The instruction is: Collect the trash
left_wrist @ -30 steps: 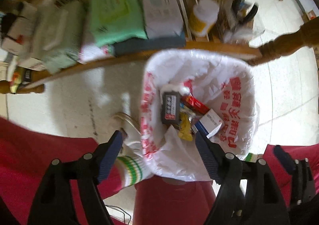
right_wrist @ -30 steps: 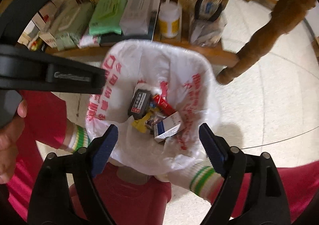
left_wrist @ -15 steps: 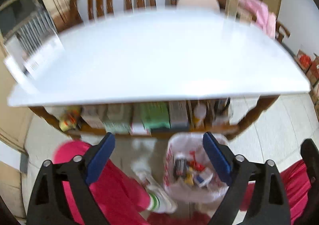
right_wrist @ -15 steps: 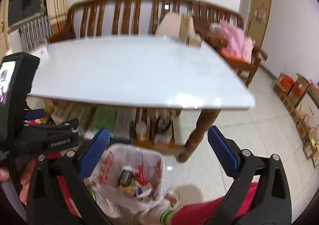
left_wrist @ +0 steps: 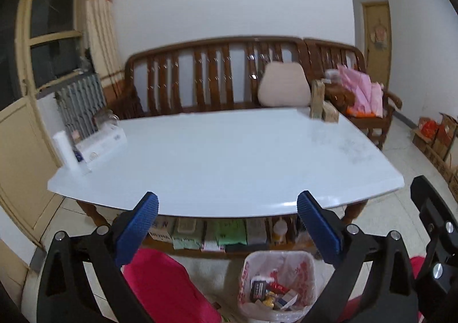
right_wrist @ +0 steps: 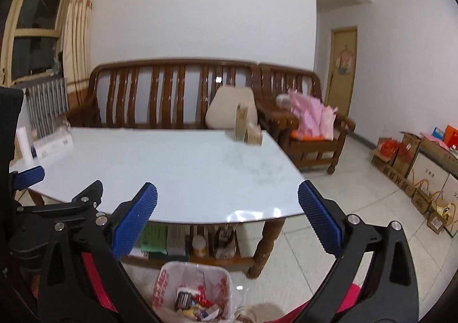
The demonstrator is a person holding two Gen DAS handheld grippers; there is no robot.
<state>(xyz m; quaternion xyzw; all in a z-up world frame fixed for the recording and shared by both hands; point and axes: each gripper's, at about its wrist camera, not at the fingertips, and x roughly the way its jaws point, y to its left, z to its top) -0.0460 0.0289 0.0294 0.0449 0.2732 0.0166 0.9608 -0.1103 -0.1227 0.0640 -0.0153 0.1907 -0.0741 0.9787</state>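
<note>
Bin [left_wrist: 307,263] lined with printed bag sits below the bench [left_wrist: 223,157] front edge, catching dropped wrappers; left gripper [left_wrist: 227,221] opening, right gripper [right_wrist: 227,217] wide, both empty

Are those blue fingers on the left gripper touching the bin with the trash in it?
Apart. In the left wrist view the left gripper hangs wide open and empty, raised toward the table edge, while the trash bin sits on the floor well below and beyond its fingers.

The left gripper [left_wrist: 227,233] points slightly downward, its jaws opening with nothing between them. The right gripper [right_wrist: 227,221] (blue pads [right_wrist: 134,218] spread wide) holds nothing either.
</note>
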